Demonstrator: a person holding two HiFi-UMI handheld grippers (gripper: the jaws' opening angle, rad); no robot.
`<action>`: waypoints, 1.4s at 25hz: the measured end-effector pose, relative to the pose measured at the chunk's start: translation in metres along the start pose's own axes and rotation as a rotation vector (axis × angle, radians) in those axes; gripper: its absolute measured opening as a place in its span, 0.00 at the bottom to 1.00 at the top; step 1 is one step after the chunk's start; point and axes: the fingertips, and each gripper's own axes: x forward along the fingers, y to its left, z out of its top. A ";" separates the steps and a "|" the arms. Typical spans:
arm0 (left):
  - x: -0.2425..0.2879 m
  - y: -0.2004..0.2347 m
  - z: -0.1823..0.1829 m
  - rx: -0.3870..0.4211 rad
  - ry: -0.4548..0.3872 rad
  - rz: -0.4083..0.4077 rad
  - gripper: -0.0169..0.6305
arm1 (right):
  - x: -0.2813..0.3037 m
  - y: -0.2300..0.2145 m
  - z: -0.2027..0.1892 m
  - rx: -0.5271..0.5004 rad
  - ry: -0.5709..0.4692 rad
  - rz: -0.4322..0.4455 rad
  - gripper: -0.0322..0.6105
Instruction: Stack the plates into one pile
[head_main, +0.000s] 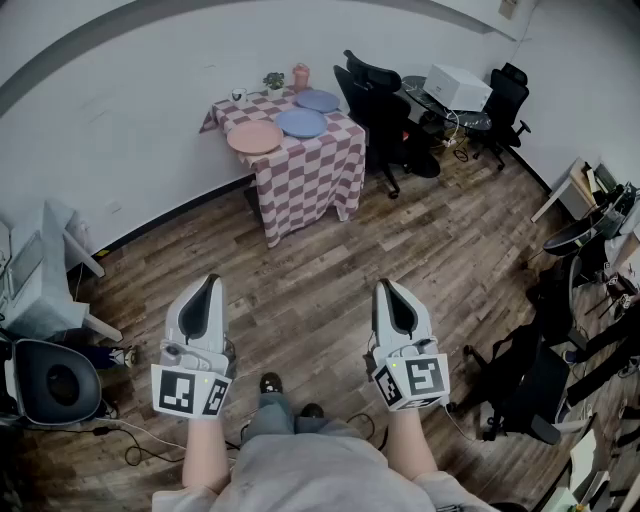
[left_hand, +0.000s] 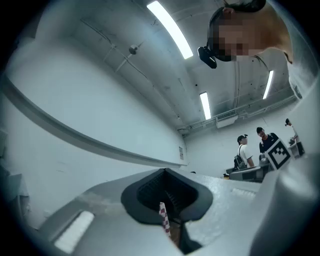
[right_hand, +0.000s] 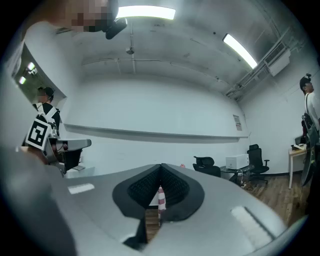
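Note:
Far ahead in the head view stands a small table with a red-and-white checked cloth (head_main: 300, 170). On it lie three plates: a pink plate (head_main: 255, 137) at the front left, a blue plate (head_main: 301, 123) in the middle and a second blue plate (head_main: 317, 101) behind it. My left gripper (head_main: 207, 287) and right gripper (head_main: 388, 291) are held low over the wooden floor, well short of the table. Both are shut with nothing between the jaws. A sliver of the checked cloth (left_hand: 164, 220) shows through the left jaws, and the cloth (right_hand: 161, 198) also through the right jaws.
A small plant (head_main: 274, 83), a pink bottle (head_main: 300, 76) and a cup (head_main: 239, 96) stand at the table's back. Black office chairs (head_main: 375, 100) and a desk with a white box (head_main: 456, 87) are to its right. Chairs (head_main: 45, 380) and bags (head_main: 530, 385) flank me. Two people (left_hand: 255, 145) stand in the distance.

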 end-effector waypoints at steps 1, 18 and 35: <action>-0.001 -0.002 0.000 -0.001 0.000 0.000 0.03 | -0.001 -0.001 0.001 -0.002 0.000 0.002 0.05; -0.001 -0.022 0.011 0.011 -0.023 -0.019 0.03 | -0.015 -0.011 0.010 -0.018 -0.037 0.006 0.05; 0.113 0.030 -0.007 -0.075 -0.075 -0.086 0.03 | 0.087 -0.042 0.018 -0.050 -0.087 0.091 0.05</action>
